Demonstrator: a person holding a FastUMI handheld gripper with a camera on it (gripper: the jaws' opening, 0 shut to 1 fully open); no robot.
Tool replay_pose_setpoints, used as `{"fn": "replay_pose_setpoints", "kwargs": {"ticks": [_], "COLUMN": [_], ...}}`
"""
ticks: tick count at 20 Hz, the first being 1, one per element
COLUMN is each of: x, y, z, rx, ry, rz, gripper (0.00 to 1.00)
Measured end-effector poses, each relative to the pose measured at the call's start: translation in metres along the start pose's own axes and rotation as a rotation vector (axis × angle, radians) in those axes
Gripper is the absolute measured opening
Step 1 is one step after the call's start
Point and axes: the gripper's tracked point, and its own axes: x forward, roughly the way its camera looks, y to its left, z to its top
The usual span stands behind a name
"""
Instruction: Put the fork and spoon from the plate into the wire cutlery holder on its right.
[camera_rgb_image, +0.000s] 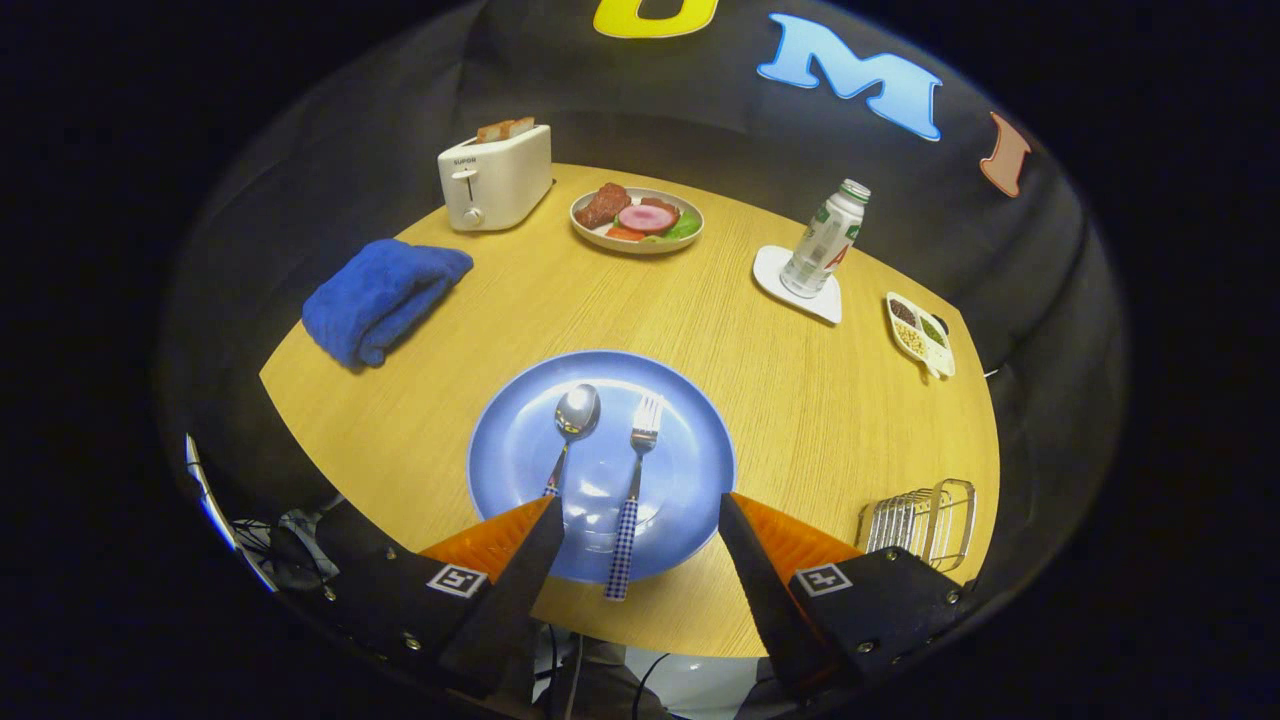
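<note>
A blue plate (520, 440) lies on the round wooden table just ahead of my fingers. On it lie a spoon (575, 415) and, to its right, a fork (640, 440) with a checked handle that sticks out over the plate's near rim. The spoon's handle end is hidden behind my left finger. The wire cutlery holder (925, 520) stands to the right of the plate, by the table's edge, beyond my right finger. My gripper (640, 505) is open above the plate's near part, with the fork's handle in the gap between the fingers, untouched.
Farther back on the table are a folded blue towel (385, 295), a white toaster (495, 180) with bread in it, a plate of food (637, 220), a bottle (825, 240) on a white coaster and a small divided dish (920, 335) of grains.
</note>
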Motion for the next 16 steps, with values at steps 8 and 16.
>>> {"fn": "replay_pose_setpoints", "kwargs": {"ticks": [8, 16], "x": [0.037, 0.061], "y": [0.000, 0.008], "z": [-0.031, -0.056], "rx": [-0.042, -0.080], "ry": [0.201, 0.389], "rz": [0.030, 0.106], "gripper": [0.66, 0.14]}}
